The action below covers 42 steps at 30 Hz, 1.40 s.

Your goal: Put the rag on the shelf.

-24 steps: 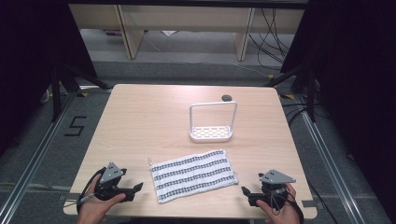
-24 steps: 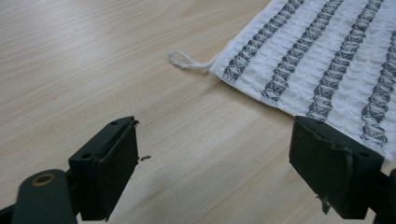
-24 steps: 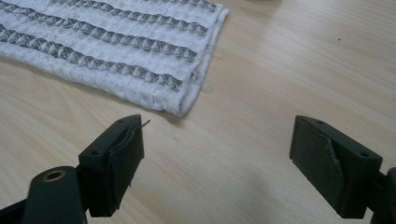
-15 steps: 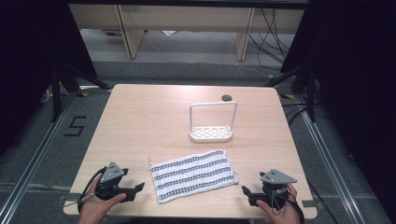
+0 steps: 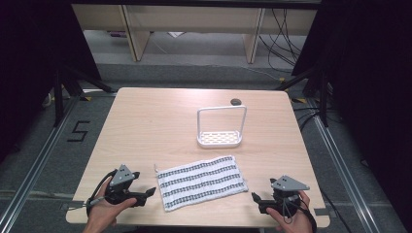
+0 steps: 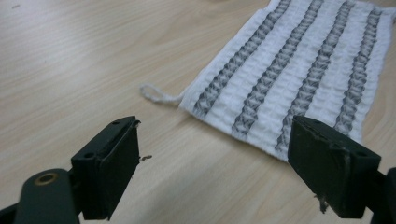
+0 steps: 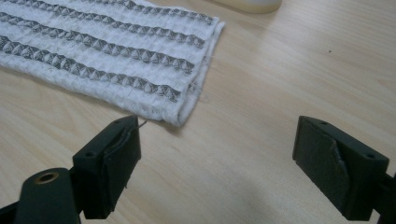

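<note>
Striped cloth point(image 5: 201, 182) lay along counter's near edge, long axis left-right; left gripper point(image 5: 145, 193) nearer, right gripper point(image 5: 256, 200) slightly farther; both fingers apart, empty.

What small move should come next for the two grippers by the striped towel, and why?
Probably ease both grippers inward to the towel's near corners. The left gripper and right gripper sit open at the towel's two ends, holding nothing, jaws aimed at it. The towel lies flat and untouched on the table, so each must close the gap first.
</note>
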{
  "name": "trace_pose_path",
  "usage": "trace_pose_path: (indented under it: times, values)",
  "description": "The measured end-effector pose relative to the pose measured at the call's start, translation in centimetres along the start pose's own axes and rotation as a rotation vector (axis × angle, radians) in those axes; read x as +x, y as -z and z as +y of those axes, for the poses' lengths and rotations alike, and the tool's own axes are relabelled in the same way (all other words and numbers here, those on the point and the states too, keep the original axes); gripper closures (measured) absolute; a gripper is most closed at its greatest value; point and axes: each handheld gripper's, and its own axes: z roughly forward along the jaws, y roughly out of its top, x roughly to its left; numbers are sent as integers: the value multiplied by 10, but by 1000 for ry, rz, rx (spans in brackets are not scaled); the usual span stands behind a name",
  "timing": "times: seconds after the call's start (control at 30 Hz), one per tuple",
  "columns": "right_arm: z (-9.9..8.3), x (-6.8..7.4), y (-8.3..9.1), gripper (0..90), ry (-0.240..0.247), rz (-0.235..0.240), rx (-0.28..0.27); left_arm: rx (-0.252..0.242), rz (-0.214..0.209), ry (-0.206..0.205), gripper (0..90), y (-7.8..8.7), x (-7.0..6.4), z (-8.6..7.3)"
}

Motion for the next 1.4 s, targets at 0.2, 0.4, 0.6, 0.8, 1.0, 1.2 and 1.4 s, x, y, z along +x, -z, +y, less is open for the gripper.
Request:
trace_pose_path:
  times: [0.2, 0.4, 0.6, 0.8, 1.0, 1.2, 1.4]
  values:
    - [1, 0, -1, 215, -7, -1, 10, -11, -27, -35, 165, -12, -6, 18]
    - [5, 0, 0, 242, 5, 7, 2, 7, -77, -100, 165, -31, -11, 41]
    - [6, 0, -1, 266, -14, 6, -7, 10, -109, -103, 169, -48, -16, 64]
    - [12, 4, -4, 286, 4, 11, -1, 12, -144, -123, 181, -72, -28, 87]
    - [17, 7, -13, 330, 45, 14, 11, 31, -180, -141, 208, -98, -39, 105]
    - [16, 9, -22, 356, 68, 20, 23, 57, -207, -160, 255, -125, -48, 125]
    - [16, 7, -30, 387, 78, 22, 45, 94, -244, -197, 294, -152, -60, 140]
